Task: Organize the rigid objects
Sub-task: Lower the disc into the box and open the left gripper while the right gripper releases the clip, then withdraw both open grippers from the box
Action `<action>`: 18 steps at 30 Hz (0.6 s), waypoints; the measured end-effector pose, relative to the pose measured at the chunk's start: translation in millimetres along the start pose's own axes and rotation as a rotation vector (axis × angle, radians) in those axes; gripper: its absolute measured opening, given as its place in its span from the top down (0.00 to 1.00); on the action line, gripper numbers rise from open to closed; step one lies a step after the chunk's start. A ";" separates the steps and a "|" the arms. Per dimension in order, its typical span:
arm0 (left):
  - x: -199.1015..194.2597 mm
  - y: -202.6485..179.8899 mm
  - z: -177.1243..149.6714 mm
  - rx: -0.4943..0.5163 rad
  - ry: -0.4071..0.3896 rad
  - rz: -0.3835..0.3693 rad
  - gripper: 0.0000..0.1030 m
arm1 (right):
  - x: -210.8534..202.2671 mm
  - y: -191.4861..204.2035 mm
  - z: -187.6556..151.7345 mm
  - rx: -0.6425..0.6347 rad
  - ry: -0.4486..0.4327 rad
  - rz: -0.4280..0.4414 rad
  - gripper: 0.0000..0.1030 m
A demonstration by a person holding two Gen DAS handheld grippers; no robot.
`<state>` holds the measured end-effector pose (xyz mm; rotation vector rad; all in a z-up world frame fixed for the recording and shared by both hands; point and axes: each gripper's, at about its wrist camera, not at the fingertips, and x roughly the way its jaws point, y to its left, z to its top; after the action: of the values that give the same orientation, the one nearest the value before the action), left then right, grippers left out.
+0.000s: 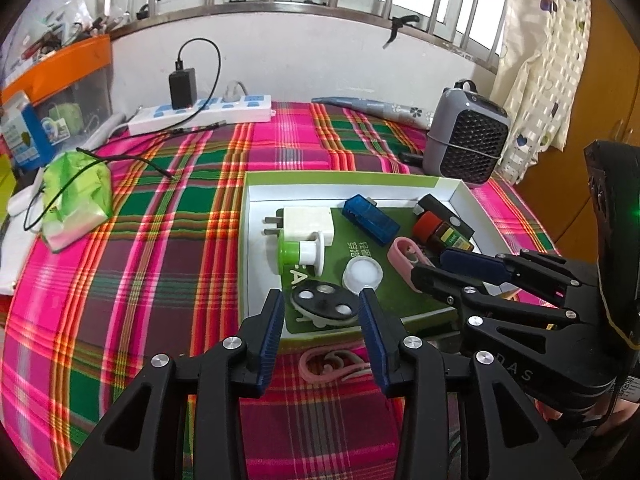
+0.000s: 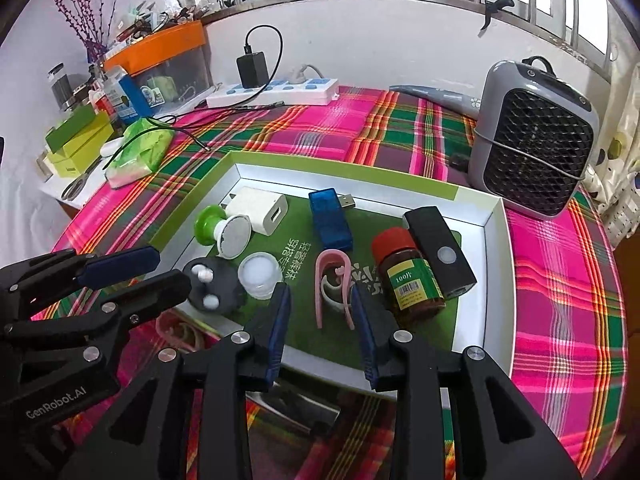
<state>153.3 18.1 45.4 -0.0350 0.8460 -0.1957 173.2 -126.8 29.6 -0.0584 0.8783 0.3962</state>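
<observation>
A shallow white box with a green liner (image 1: 256, 240) (image 2: 494, 280) sits on the plaid cloth. It holds a white charger (image 1: 308, 222) (image 2: 258, 208), a blue USB stick (image 1: 370, 218) (image 2: 330, 220), a brown bottle with a red cap (image 2: 408, 276), a black device (image 2: 440, 252), a pink clip (image 2: 332, 288), a white cap (image 2: 259, 274), a green-and-white spool (image 2: 220, 230) and a black disc (image 1: 324, 302) (image 2: 210, 286). My left gripper (image 1: 322, 316) is open around the disc. My right gripper (image 2: 320, 312) is open around the pink clip. A second pink clip (image 1: 330, 364) lies outside the box.
A grey fan heater (image 2: 532, 140) stands at the back right. A power strip with a black adapter (image 2: 276, 90) lies at the back. A green packet (image 1: 76, 196) and cluttered boxes sit at the left edge.
</observation>
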 end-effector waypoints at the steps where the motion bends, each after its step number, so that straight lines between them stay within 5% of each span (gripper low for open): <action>1: -1.8 -0.6 -0.9 0.003 -0.003 0.003 0.64 | -2.1 0.3 -0.7 0.000 -0.004 0.000 0.68; 18: -21.0 -0.5 -11.8 0.004 -0.026 0.004 0.63 | -19.5 8.9 -9.3 -0.002 -0.032 0.007 0.68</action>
<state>130.9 22.1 53.1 -0.0325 0.8198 -0.1927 151.9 -126.6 39.4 -0.0508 0.8472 0.4032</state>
